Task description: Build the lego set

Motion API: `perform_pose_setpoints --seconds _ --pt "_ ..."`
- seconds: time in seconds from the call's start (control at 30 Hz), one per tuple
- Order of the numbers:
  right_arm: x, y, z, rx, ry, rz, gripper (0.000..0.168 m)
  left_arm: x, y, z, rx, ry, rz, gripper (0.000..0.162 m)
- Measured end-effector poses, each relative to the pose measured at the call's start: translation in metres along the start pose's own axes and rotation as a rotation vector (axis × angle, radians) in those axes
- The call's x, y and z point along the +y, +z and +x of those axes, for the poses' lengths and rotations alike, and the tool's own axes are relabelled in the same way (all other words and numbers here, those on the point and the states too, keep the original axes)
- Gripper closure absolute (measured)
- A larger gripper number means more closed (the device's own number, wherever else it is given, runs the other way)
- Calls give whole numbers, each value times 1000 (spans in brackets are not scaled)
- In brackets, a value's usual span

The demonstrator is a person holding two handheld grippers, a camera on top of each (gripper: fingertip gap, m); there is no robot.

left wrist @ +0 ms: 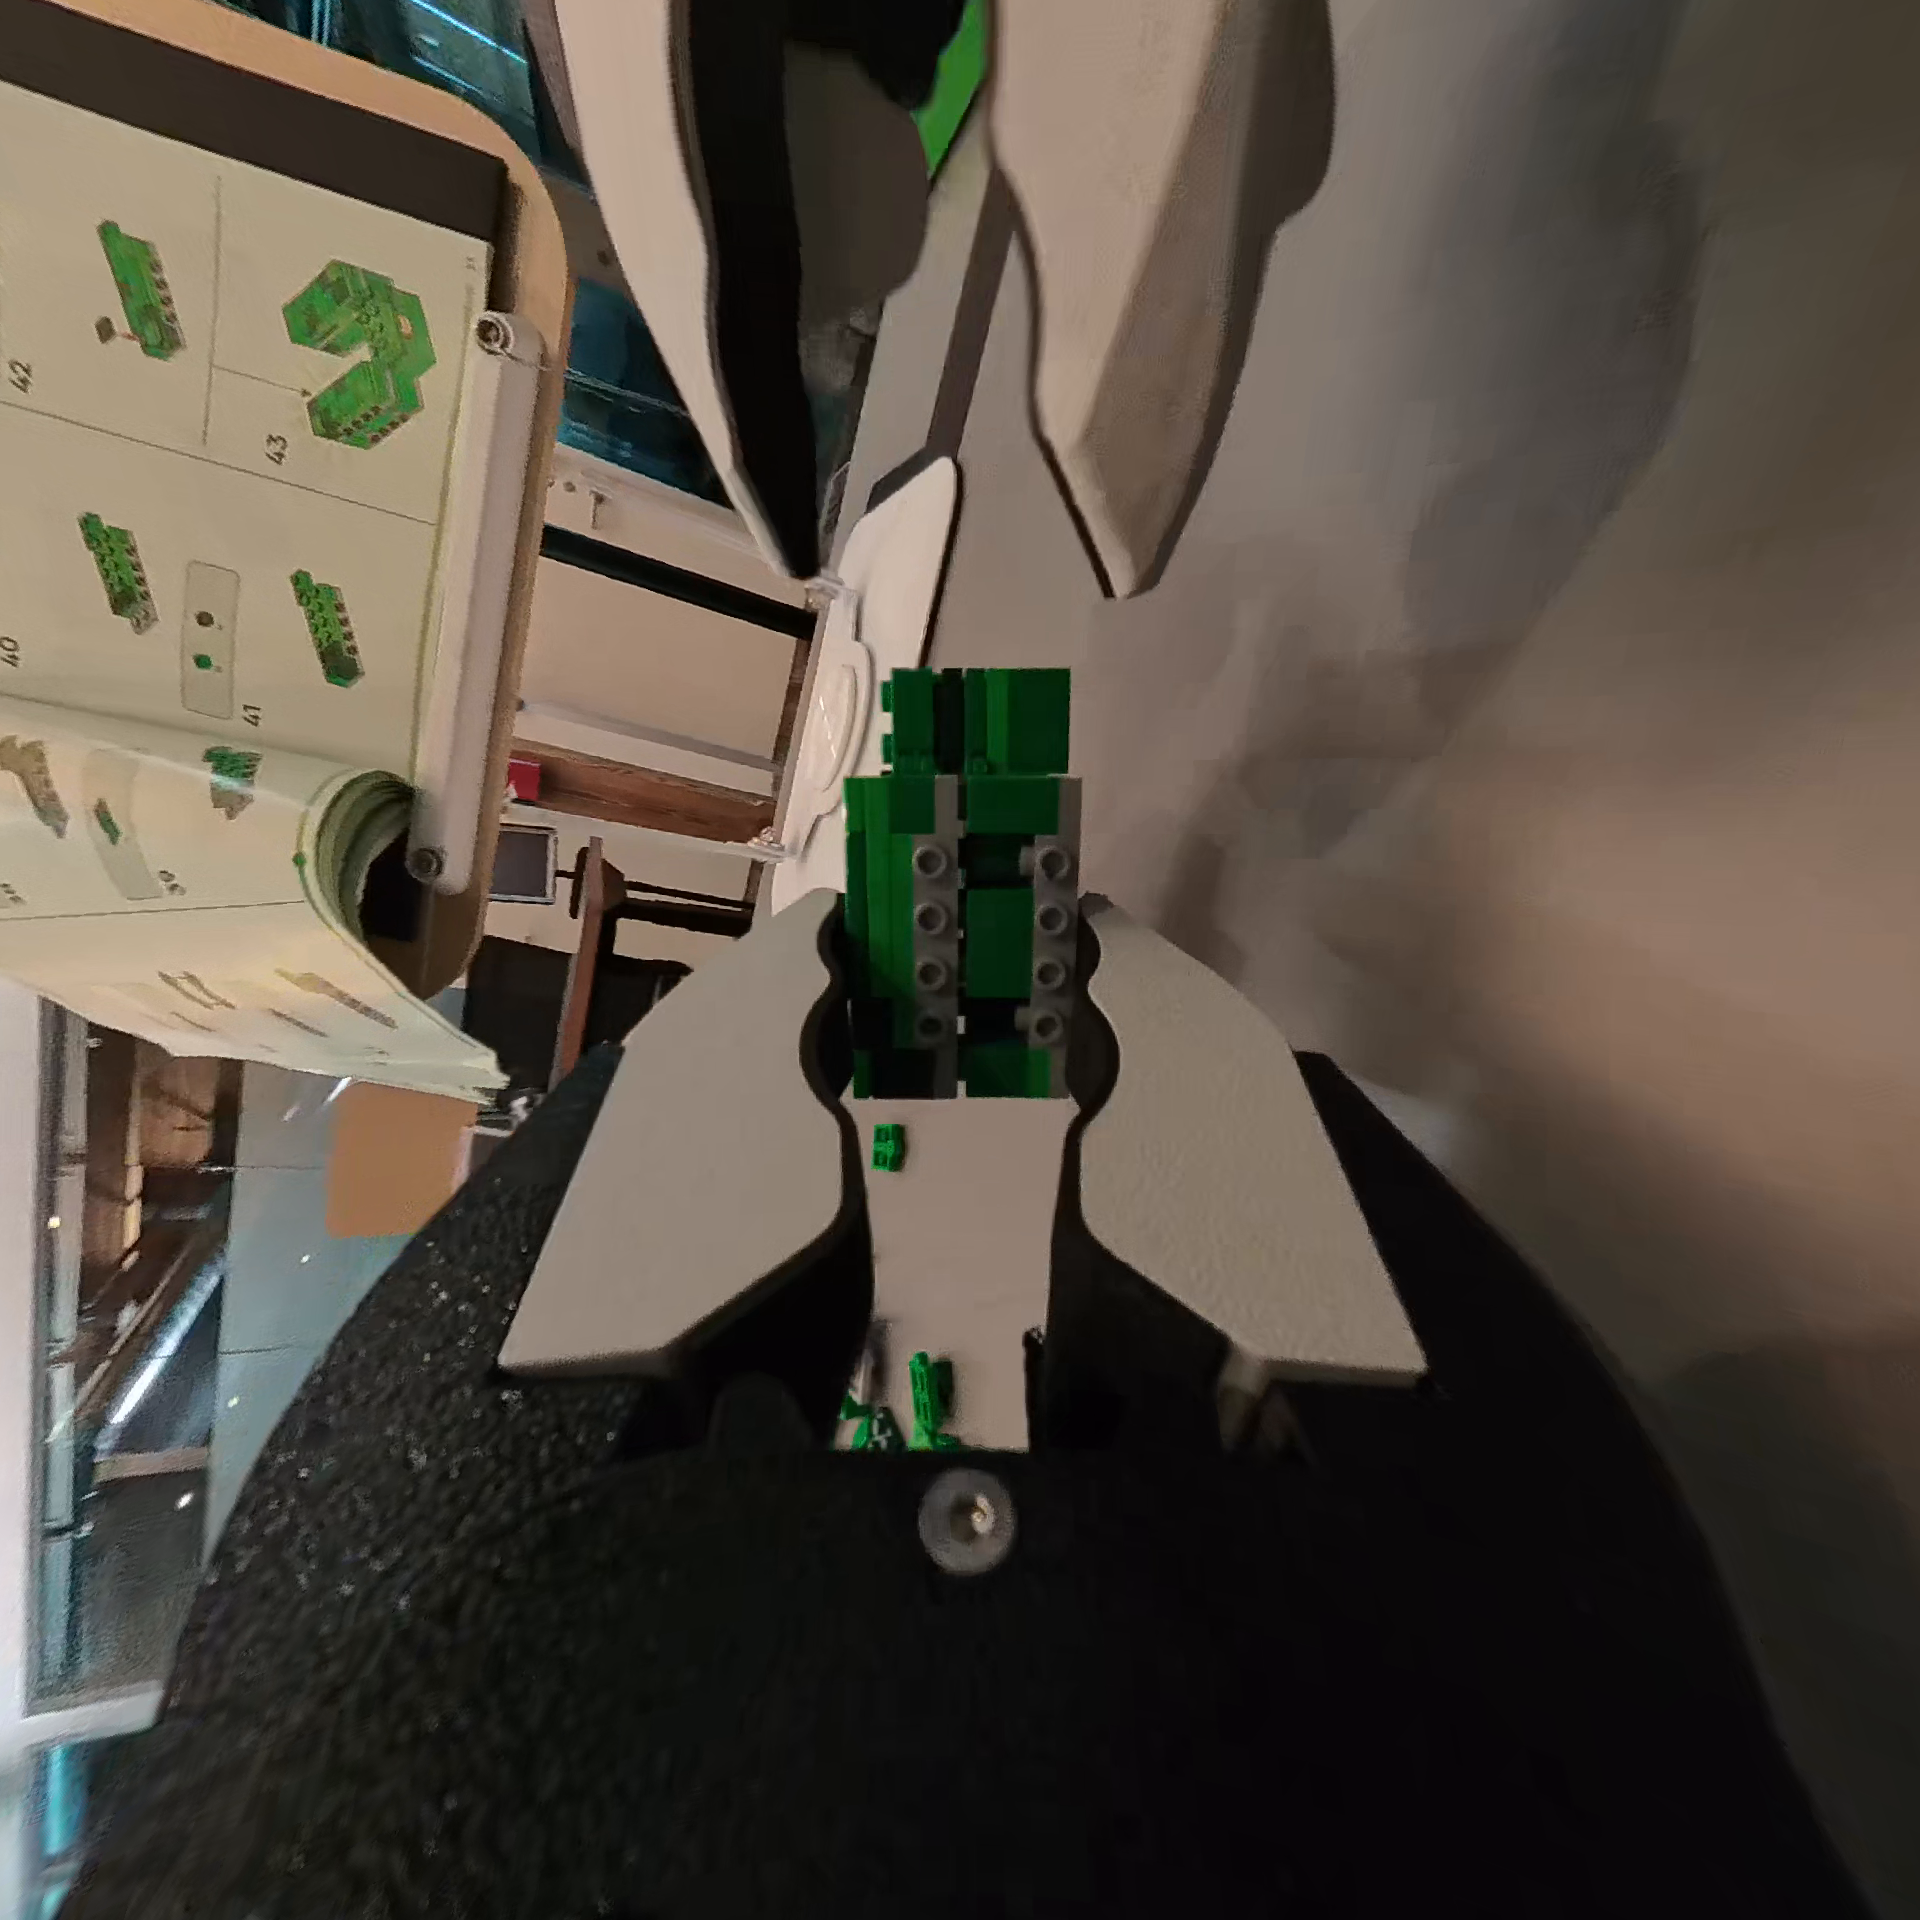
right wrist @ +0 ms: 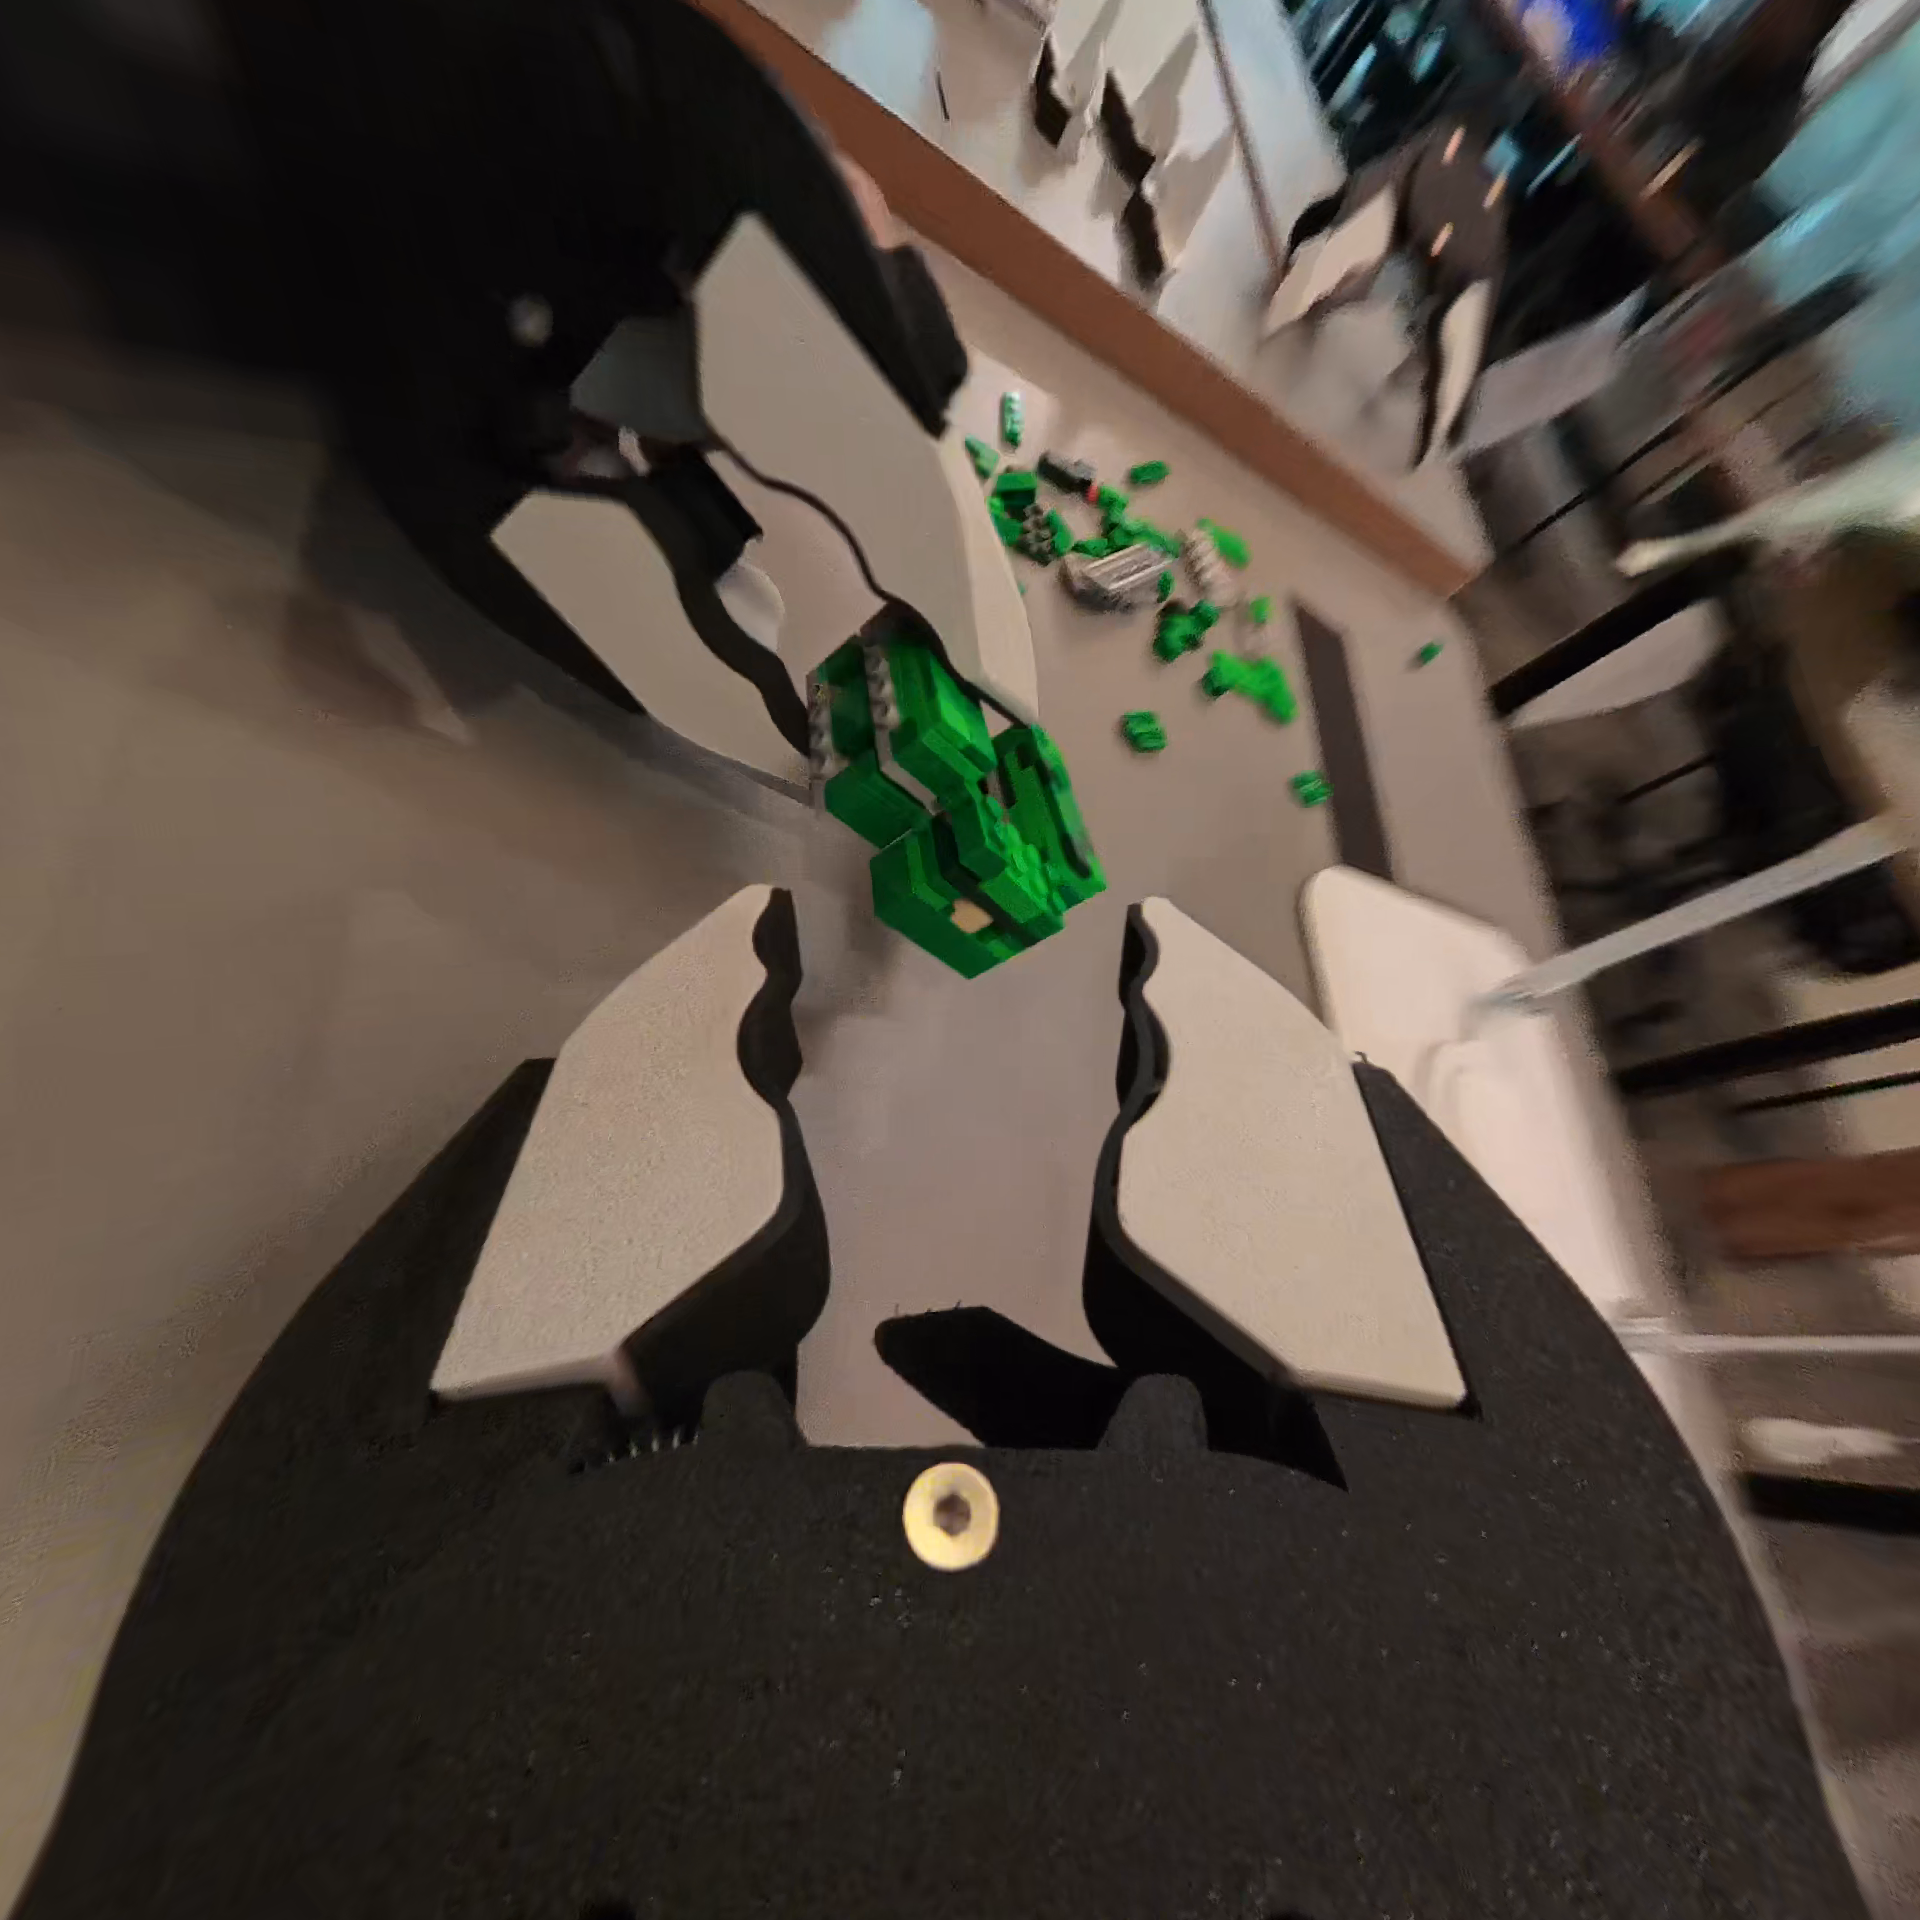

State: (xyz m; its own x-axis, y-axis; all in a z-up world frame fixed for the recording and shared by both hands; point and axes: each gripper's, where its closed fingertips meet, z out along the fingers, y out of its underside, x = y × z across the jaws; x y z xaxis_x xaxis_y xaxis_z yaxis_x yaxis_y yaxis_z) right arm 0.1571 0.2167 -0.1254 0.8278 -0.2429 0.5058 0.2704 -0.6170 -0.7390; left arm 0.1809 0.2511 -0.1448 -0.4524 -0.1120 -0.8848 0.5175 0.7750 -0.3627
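A green lego assembly (left wrist: 1003,914) with two grey studded strips sits clamped between my left gripper (left wrist: 961,930) fingers, held above the white table. In the right wrist view the same assembly (right wrist: 977,831) is an angular green block with one small tan spot, and the left gripper (right wrist: 914,727) holds it from the upper left. My right gripper (right wrist: 956,914) is open and empty, its tips just short of the assembly's near end. It also shows in the left wrist view (left wrist: 956,577), open, facing the assembly's far end.
An open instruction booklet (left wrist: 208,499) rests on a wooden stand at the left. Several loose green and grey bricks (right wrist: 1143,582) lie scattered near the table's brown edge (right wrist: 1143,312). A small green brick (left wrist: 888,1146) lies below the assembly. A white tray (right wrist: 1403,997) sits at the right.
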Motion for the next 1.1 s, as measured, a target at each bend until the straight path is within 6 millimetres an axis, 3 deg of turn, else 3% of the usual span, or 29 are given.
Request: perform_pose_setpoints --seconds 0.1,0.37,0.57,1.1 --pt "-6 2 -6 127 -253 -13 112 -2 -1 3 32 -17 13 124" --pt "-1 12 -14 190 -499 -82 126 -10 -4 9 77 -10 47 125" --pt "3 14 -15 197 -557 -109 136 -15 -6 11 91 -3 66 124" --pt "7 14 -23 82 -506 -150 138 -15 -7 19 157 -39 70 124"
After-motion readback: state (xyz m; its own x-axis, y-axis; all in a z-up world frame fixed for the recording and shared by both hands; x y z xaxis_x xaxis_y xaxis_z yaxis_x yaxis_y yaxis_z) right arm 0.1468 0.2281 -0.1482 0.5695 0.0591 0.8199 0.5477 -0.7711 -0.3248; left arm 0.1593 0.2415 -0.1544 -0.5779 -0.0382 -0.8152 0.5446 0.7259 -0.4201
